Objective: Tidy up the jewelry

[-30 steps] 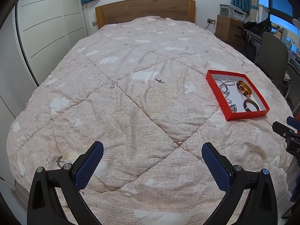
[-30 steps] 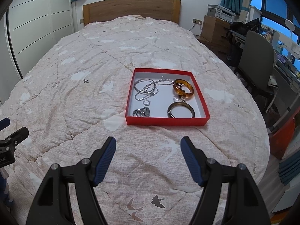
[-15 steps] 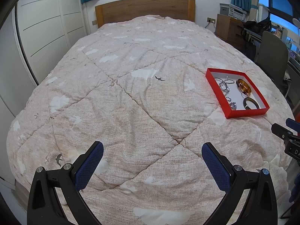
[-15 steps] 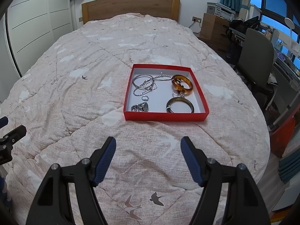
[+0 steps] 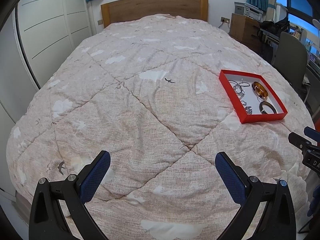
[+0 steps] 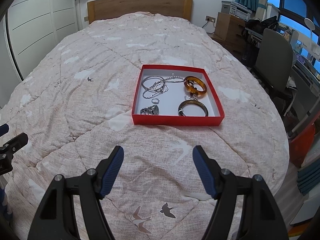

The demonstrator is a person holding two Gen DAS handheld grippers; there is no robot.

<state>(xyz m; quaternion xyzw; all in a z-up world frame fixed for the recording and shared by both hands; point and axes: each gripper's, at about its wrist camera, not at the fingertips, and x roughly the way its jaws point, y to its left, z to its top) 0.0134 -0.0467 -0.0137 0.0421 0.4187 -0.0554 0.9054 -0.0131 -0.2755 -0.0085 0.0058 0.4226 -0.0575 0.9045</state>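
Jewelry [image 6: 172, 94] all lies inside red tray [image 6: 177, 119] near quilt's [image 6: 100, 100] right edge; none loose outside. Both grippers [image 5: 162, 172] [image 6: 158, 167] released, empty.

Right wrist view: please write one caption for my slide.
Open right gripper above quilt, facing red tray of jewelry.

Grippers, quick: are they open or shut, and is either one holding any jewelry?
Left gripper: open, holding nothing.
Right gripper: open, holding nothing; the jewelry is in the red box.
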